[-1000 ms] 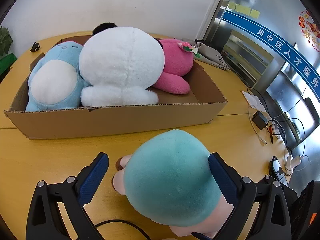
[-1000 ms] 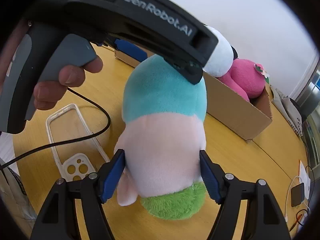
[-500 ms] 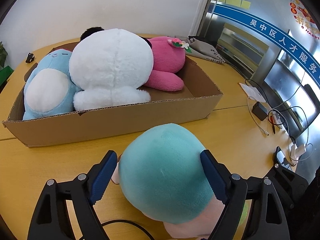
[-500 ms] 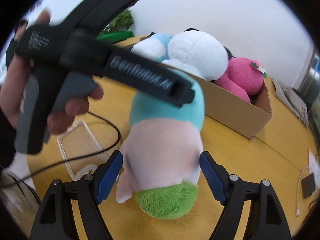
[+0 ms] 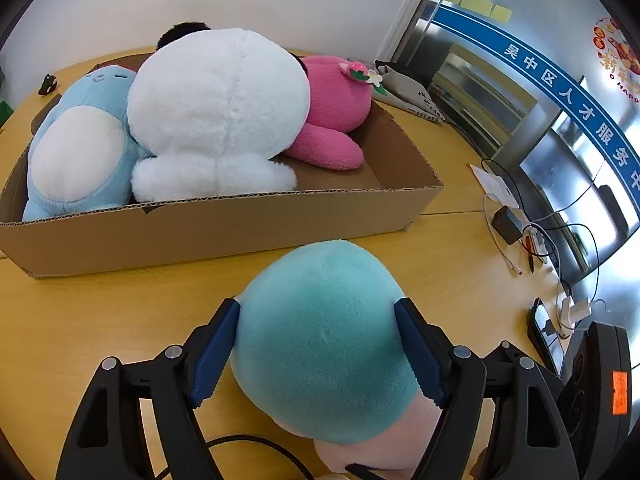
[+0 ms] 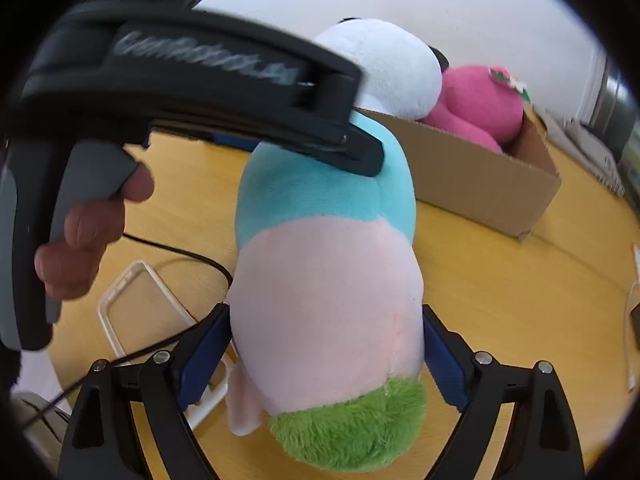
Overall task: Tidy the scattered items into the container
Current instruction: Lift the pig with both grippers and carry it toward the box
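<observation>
A teal, pink and green plush toy is held by both grippers just above the wooden table. My left gripper is shut on its teal end. My right gripper is shut on its pink middle, near the green end. The cardboard box stands just beyond it and holds a light blue plush, a big white plush and a pink plush. The box also shows in the right wrist view.
A white phone case and a black cable lie on the table at the left of the right wrist view. Chargers and cables lie at the table's right edge. A grey cloth bag lies behind the box.
Both grippers have closed in on the plush toy and now squeeze it. The toy has been lifted and carried closer to the box.
</observation>
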A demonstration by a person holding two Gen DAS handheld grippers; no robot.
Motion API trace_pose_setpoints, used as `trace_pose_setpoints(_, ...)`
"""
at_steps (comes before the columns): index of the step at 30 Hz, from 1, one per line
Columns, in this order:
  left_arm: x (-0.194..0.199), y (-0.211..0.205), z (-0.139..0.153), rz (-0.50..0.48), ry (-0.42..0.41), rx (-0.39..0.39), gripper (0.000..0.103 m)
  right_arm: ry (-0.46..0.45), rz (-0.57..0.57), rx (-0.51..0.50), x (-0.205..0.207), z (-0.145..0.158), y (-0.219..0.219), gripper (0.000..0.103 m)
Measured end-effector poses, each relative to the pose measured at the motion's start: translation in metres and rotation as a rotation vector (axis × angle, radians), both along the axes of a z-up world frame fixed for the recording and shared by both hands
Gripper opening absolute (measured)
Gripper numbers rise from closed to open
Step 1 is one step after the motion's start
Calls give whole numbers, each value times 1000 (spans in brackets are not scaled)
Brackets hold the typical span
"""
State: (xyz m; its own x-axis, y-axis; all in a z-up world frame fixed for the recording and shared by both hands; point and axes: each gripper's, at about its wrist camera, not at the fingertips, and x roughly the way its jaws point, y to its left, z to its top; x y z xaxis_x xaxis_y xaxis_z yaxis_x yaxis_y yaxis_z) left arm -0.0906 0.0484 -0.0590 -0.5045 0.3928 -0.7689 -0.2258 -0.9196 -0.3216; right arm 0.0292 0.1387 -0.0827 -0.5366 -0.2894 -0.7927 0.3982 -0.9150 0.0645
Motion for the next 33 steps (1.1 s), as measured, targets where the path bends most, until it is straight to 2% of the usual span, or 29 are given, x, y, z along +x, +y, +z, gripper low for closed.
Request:
trace_pose_setpoints(4, -3, -6, -3, 14, -22, 41, 80, -8, 9, -3, -2, 3, 0, 77)
trace_pose_setpoints(8, 3, -6, 4, -20, -16, 55, 76, 5, -4, -1, 4, 7, 0, 73)
trace_pose_setpoints(12, 6, -1, 14, -40, -45, 64, 74, 39, -28, 20, 17, 14, 0, 71)
trace_pose_setpoints(18, 4, 26, 68, -107, 101, 26, 73, 143, -87, -16, 18, 52, 17, 71)
trace_pose_setpoints(22, -31, 44, 103, -135, 144, -15, 73, 201, -122, -33, -7, 76, 31, 71)
trace_pose_setpoints(27, -93, 74, 150, -182, 253, -110, 73, 281, -176, -49, -69, 110, 51, 71)
trace_pose_setpoints(30, -143, 92, 152, -168, 269, -167, 76, 277, -215, -113, -112, 115, 69, 71)
trace_pose_setpoints(33, -198, 110, 127, -177, 206, -226, 76, 221, -247, -134, -160, 94, 81, 71)
